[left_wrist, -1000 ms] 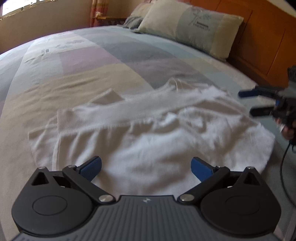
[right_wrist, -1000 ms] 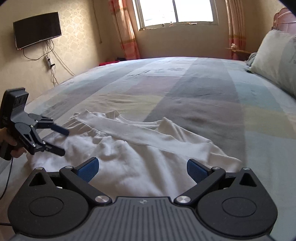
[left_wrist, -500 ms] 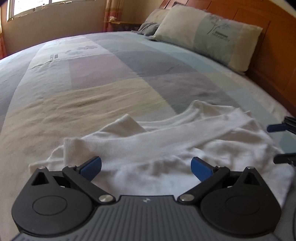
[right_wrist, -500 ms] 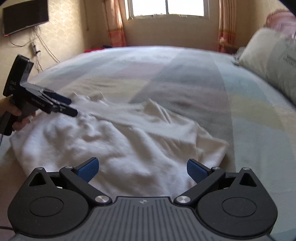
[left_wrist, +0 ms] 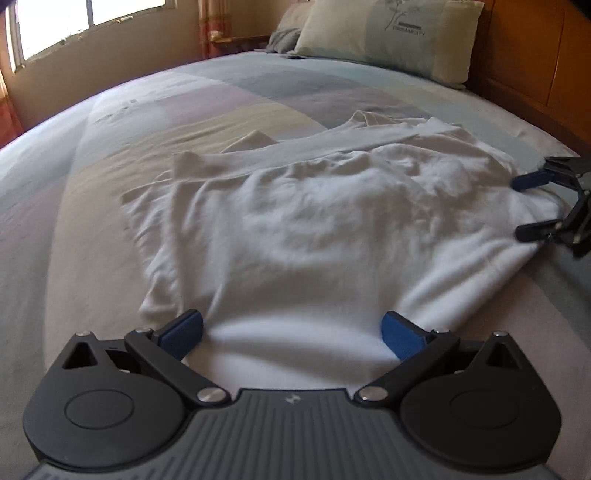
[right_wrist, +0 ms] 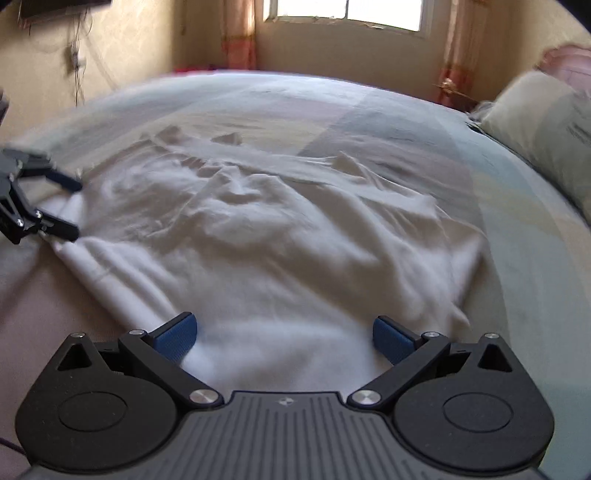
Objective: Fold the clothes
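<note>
Bed [left_wrist: 110, 206] — pillow [left_wrist: 391, 33] print "DREAMCITY"; white garment [left_wrist: 314, 229].

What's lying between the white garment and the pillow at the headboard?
Nothing: only bare patchwork bedspread separates the white garment from the pillow, seen best in the left wrist view.

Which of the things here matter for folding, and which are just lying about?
For the job:
- white garment, spread on the bed
- left claw, open
- right claw, open

Just there:
- bedspread
- pillow
- headboard
- window and curtains
</note>
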Tool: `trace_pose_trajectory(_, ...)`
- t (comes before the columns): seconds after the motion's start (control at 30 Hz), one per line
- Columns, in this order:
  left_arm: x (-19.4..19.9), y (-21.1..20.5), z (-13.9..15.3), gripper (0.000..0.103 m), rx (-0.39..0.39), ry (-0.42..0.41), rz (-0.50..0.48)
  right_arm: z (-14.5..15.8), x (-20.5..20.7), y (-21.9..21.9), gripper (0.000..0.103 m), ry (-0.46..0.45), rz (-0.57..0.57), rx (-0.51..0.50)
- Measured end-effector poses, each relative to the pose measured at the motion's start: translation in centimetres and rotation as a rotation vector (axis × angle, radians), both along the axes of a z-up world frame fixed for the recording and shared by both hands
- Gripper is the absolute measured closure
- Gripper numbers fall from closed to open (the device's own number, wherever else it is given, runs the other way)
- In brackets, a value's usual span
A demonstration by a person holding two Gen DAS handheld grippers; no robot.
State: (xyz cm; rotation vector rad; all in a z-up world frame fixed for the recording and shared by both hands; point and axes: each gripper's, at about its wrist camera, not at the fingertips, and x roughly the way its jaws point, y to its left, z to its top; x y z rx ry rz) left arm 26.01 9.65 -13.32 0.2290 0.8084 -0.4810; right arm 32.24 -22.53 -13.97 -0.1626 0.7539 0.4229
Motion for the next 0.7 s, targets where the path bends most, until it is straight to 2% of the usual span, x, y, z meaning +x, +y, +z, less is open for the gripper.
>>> trace_pose_trajectory(0.13,-1.0,-0.2,1.4,0.001,-0.029,0.008,0.006,1.2,-0.9,-1.5,0.000,0.037,-0.028,0.010)
trace_pose_trajectory(0.27,-1.9,-0.5,2.4,0.001,-0.063,0.032,0.012,2.5,-1.5,0.2,0.000,0.021,-0.008,0.063)
trace_pose_trajectory(0.33,-2.3,-0.5,1.9,0.001,-0.081,0.080,0.020,2.4,-1.6,1.1,0.000,0.024,0.009,0.066)
trace_pose_trajectory(0.4,-3.1,0.2,1.3,0.001,-0.063,0.094,0.045,2.0,-1.8,1.6,0.000,0.030,0.018,0.058)
trace_pose_trajectory(0.5,-4.4,1.2,0.7,0.001,-0.041,0.114,0.075,0.6,-1.9,0.1,0.000,0.092,-0.044,0.026)
trace_pose_trajectory(0.6,-5.4,1.5,2.3,0.001,-0.042,0.112,0.072,0.9,-3.0,-1.2,0.000,0.097,-0.025,0.033)
trace_pose_trajectory(0.7,-5.1,0.7,3.4,0.001,-0.097,0.090,0.042,2.0,-3.4,-0.8,0.000,0.101,-0.016,0.082)
